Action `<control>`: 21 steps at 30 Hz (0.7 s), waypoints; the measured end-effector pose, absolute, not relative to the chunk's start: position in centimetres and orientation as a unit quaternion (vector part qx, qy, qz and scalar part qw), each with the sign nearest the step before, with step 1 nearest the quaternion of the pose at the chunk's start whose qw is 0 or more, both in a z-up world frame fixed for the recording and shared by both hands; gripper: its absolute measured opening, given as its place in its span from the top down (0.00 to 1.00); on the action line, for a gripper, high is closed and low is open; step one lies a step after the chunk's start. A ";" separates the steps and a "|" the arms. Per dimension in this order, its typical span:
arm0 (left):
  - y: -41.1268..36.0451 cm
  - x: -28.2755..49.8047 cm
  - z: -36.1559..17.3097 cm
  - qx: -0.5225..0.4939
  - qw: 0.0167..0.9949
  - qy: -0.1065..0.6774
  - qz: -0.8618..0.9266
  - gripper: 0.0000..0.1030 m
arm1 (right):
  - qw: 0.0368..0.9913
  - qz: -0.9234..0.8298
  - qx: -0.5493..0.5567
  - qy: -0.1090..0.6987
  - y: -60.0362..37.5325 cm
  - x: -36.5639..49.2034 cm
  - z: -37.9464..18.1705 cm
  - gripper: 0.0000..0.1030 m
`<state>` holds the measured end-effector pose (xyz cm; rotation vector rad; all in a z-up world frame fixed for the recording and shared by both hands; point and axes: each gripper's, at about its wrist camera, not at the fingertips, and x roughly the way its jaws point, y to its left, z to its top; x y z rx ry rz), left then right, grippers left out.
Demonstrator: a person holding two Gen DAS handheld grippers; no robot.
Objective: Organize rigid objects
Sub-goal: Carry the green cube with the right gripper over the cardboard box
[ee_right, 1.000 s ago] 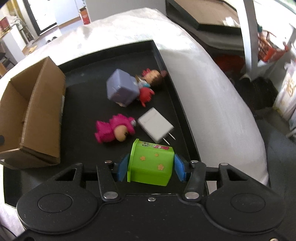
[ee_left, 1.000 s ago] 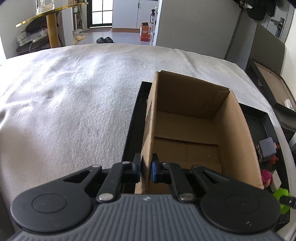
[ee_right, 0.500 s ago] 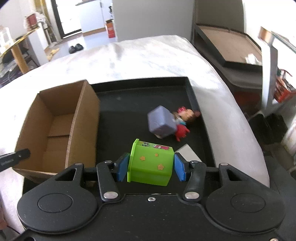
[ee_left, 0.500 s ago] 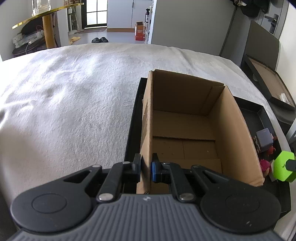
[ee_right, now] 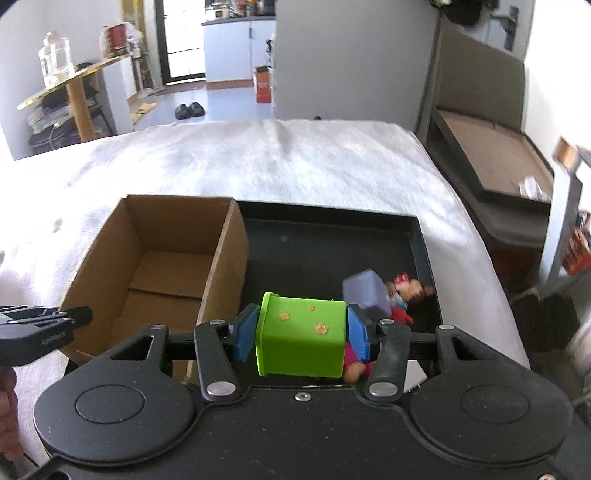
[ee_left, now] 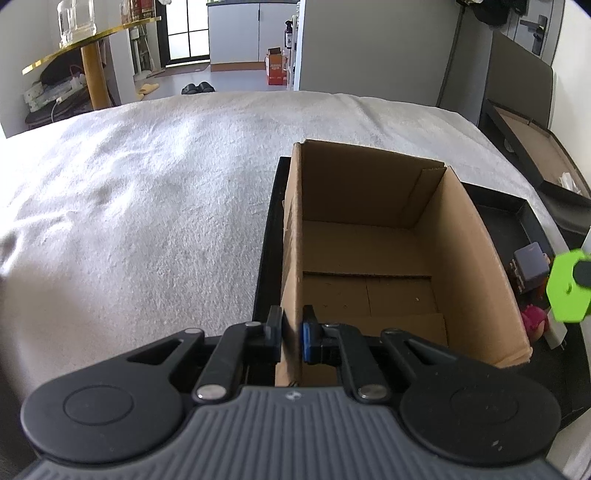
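White blanket (ee_left: 147,206) covers the surface. Gold round table (ee_right: 70,83) at left, slippers (ee_right: 189,109) on grey floor (ee_left: 229,79), white cabinets (ee_right: 236,48) behind, daylight through a dark-framed door (ee_left: 186,31).

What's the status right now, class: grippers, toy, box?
Left gripper shut on cardboard box wall. Right gripper shut on green block, held above the black tray. Box empty, opening unobstructed.
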<state>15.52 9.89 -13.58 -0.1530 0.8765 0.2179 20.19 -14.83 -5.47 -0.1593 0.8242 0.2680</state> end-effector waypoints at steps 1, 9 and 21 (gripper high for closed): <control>9.8 15.5 -13.6 -0.072 0.897 0.423 0.106 0.91 | 0.906 0.133 -0.081 0.394 -14.5 20.2 -5.3 0.52; 9.4 15.6 -13.7 -0.048 0.898 0.422 0.114 0.92 | 0.910 0.180 -0.118 0.355 -11.4 20.1 -4.2 0.52; 9.4 15.6 -13.7 -0.042 0.898 0.420 0.119 0.92 | 0.896 0.262 -0.173 0.314 -7.5 20.0 -3.9 0.51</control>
